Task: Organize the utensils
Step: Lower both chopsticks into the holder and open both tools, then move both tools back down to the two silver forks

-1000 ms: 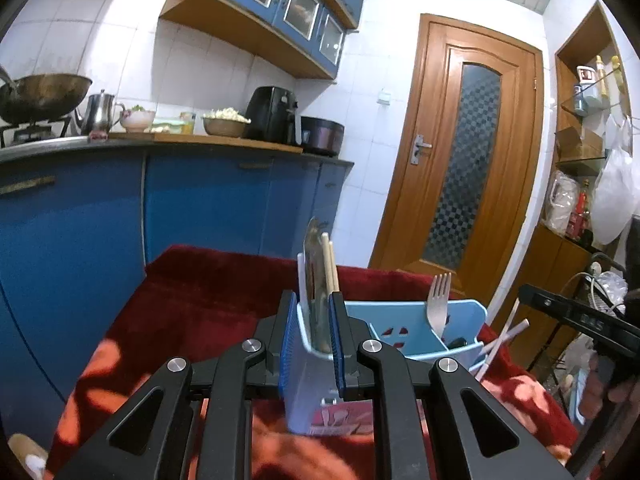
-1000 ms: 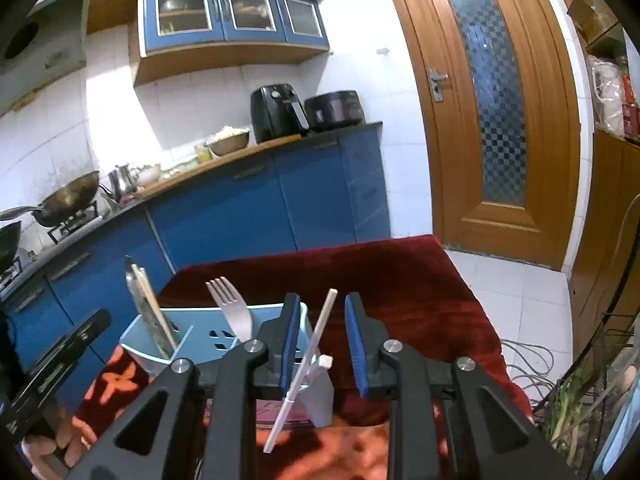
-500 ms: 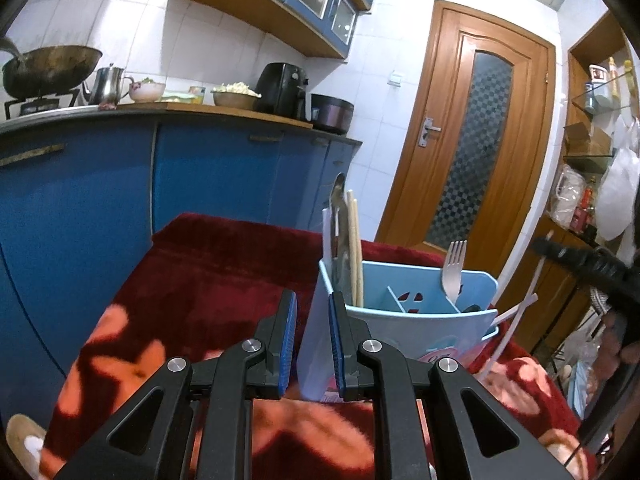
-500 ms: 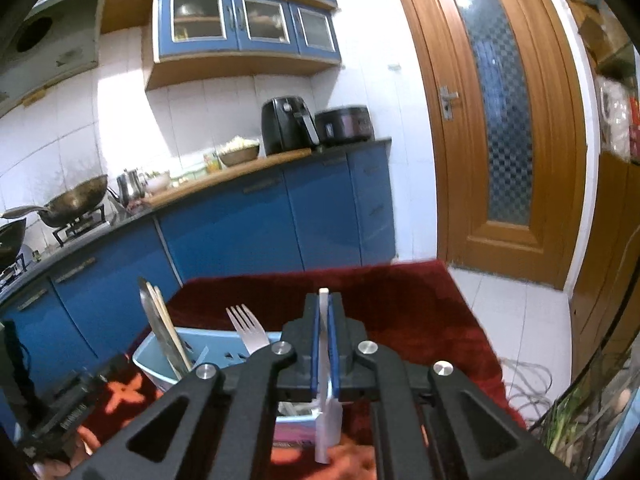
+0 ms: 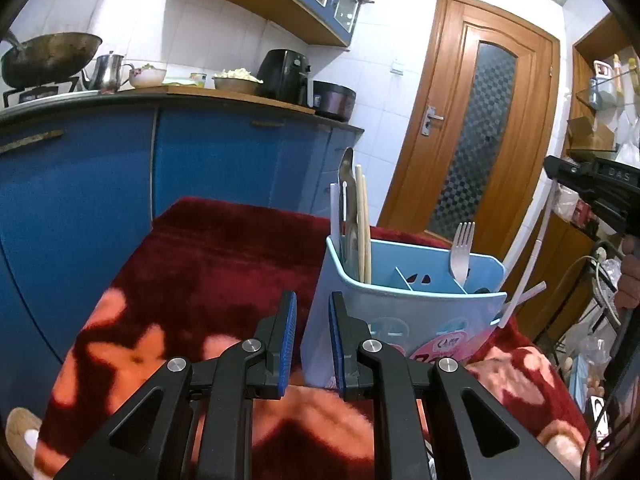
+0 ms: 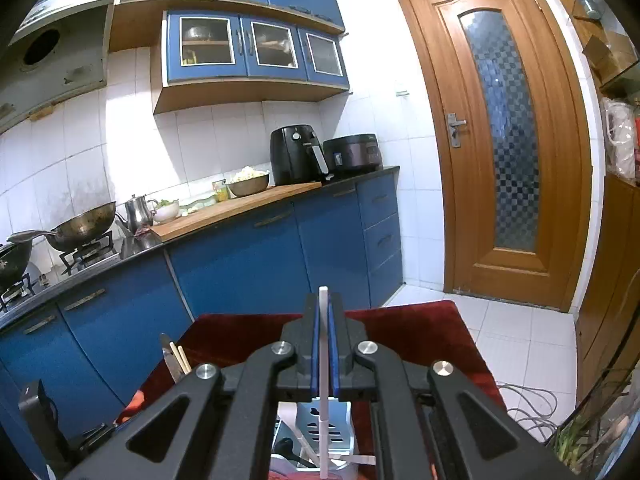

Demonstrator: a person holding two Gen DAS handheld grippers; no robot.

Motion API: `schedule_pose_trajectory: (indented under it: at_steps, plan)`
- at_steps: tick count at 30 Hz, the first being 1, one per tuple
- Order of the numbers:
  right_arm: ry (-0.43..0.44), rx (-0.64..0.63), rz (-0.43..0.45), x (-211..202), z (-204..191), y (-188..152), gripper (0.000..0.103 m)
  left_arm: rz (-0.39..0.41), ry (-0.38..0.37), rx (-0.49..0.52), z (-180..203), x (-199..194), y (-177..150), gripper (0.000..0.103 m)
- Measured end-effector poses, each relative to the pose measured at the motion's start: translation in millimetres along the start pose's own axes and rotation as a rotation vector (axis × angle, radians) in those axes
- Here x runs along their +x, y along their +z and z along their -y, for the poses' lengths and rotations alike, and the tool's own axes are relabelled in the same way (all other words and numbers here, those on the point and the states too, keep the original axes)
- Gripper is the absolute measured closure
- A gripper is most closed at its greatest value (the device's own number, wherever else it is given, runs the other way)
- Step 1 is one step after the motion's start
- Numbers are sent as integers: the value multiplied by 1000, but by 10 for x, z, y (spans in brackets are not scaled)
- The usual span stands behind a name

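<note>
A light blue utensil caddy (image 5: 404,312) stands on a red blanket (image 5: 208,256). It holds a metal spatula with chopsticks (image 5: 358,220) in its left compartment and a fork (image 5: 461,250) further right. My left gripper (image 5: 312,340) is open and empty, just left of the caddy's near corner. My right gripper (image 6: 323,344) is shut on a thin white straw (image 6: 323,380) and holds it upright above the caddy (image 6: 320,436). In the left wrist view the straw (image 5: 528,260) hangs down from the right gripper toward the caddy's right end.
Another white straw (image 5: 528,294) sticks out at the caddy's right end. Blue kitchen cabinets (image 5: 120,184) with a wok, kettle and air fryer stand behind. A wooden door (image 6: 504,140) is at the right. Shelves and cables (image 6: 532,404) lie to the right.
My left gripper let go of the caddy and pulled back to the left. My right gripper shut on the white straw and lifted it above the caddy.
</note>
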State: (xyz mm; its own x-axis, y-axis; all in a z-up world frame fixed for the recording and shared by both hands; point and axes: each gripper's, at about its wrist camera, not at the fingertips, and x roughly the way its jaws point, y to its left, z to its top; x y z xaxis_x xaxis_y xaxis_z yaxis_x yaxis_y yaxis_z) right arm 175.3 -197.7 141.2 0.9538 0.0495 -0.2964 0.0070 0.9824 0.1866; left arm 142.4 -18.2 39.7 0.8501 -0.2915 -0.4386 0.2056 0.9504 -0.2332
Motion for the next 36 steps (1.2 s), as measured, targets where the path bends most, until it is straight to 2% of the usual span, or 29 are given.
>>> schedule_pose_trajectory:
  at_steps: [10, 17, 18, 19, 21, 28, 36]
  plan:
    - [-14, -42, 8, 78, -74, 43, 97, -14, -6, -10, -34, 47, -24, 87]
    - [17, -13, -116, 385, -15, -239, 97, -29, -11, -11, -46, 66, -37, 87]
    - [28, -6, -123, 397, -12, -261, 93, -31, -11, -11, -48, 63, -36, 87]
    - [35, 1, -127, 401, -6, -289, 83, -33, -13, -11, -51, 67, -31, 87]
    - [53, 1, -117, 365, -18, -309, 76, -39, -16, -12, -58, 60, -23, 87]
    - [65, -42, -44, -33, -125, -292, 75, -79, -27, -13, -17, -40, -32, 87]
    - [77, -23, -85, -430, -175, -438, 75, -139, -24, 31, 125, -257, -75, 87]
